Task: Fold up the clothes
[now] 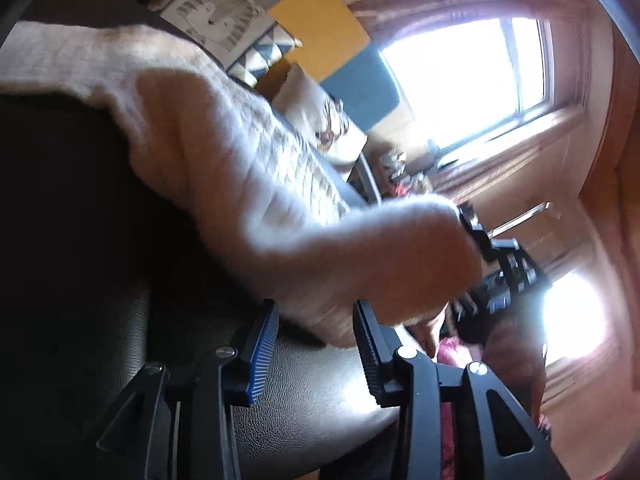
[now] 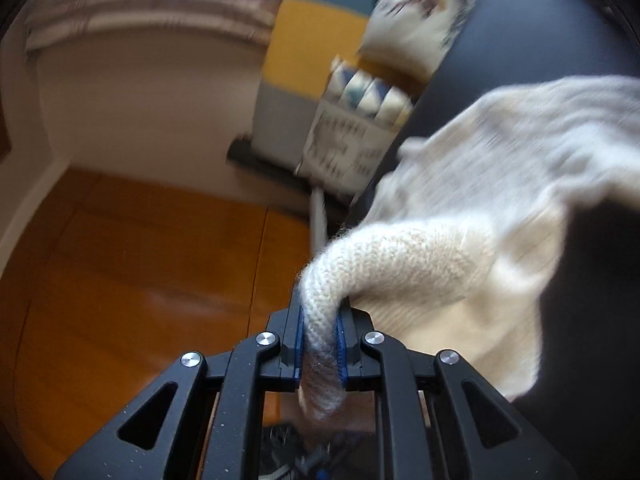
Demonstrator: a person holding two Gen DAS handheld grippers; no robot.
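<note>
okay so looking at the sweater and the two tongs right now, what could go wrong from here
1. The right tongs pinch only a narrow rolled edge of the cream sweater; a tug may pull it free.
2. The left tongs are open with nothing gripped, so the sweater hangs from one point and may fold unevenly.
3. It could slide off the smooth dark seat.

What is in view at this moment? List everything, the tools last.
sweater: one, cream knit, draped over the dark seat, one end pinched in the right tool.
seat: one, black leather, under the sweater.
cushions: several, patterned white, blue and grey, behind the seat.
panels: yellow and blue, behind the cushions.
windows: two, bright, left wrist view.
floor: orange wood.
left tool: open, beside the sweater's edge.
right tool: shut on the sweater.
</note>
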